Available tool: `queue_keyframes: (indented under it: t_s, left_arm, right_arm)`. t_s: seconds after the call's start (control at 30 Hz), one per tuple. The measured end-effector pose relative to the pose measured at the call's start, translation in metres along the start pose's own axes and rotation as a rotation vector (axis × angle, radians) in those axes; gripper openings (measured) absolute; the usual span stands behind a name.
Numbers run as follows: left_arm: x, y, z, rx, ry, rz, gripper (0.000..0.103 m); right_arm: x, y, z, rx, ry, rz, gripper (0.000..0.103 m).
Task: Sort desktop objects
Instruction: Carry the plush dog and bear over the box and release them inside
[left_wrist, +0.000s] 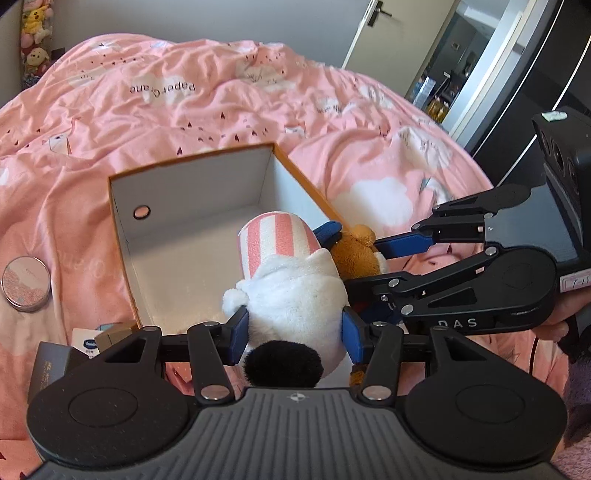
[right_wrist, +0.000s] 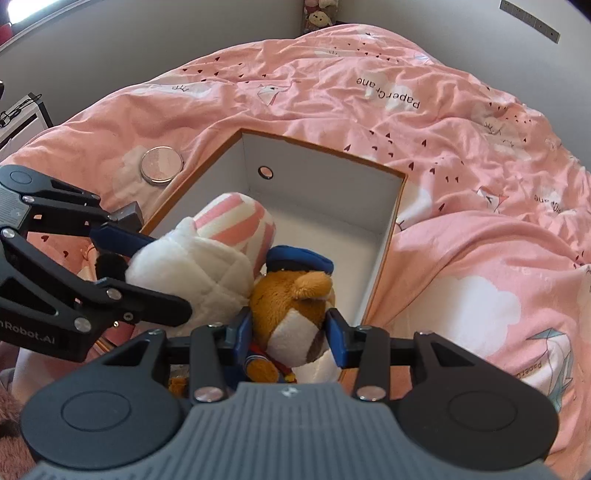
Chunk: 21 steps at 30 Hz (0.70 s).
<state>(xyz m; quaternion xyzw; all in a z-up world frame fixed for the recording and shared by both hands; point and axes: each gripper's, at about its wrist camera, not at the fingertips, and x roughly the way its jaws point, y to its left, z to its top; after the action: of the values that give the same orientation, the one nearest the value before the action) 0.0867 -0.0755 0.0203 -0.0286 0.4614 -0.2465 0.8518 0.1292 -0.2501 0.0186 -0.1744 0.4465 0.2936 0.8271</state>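
Two plush toys hang over our open box (left_wrist: 192, 236), white one (left_wrist: 295, 295) clamped in left gripper (left_wrist: 295, 328), bear (right_wrist: 291, 306) in right gripper (right_wrist: 291, 332); crowded together, either could snag the rim.

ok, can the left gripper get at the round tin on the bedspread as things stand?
Probably not yet. The left gripper is shut on the white plush toy over the box, so its jaws are full. The round tin lies clear on the bedspread outside the box wall.
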Motion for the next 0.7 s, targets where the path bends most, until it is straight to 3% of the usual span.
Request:
queue_keyframes:
  t_s: [0.4, 0.7]
  left_arm:
    - [0.029, -0.011, -0.012, 0.023, 0.164, 0.085, 0.06]
    - [0.043, -0.012, -0.014, 0.025, 0.249, 0.086, 0.062]
  right_arm:
    - [0.03, -0.015, -0.005, 0.006, 0.082, 0.065, 0.045]
    - [0.053, -0.003, -0.007, -0.036, 0.147, 0.081, 0.045]
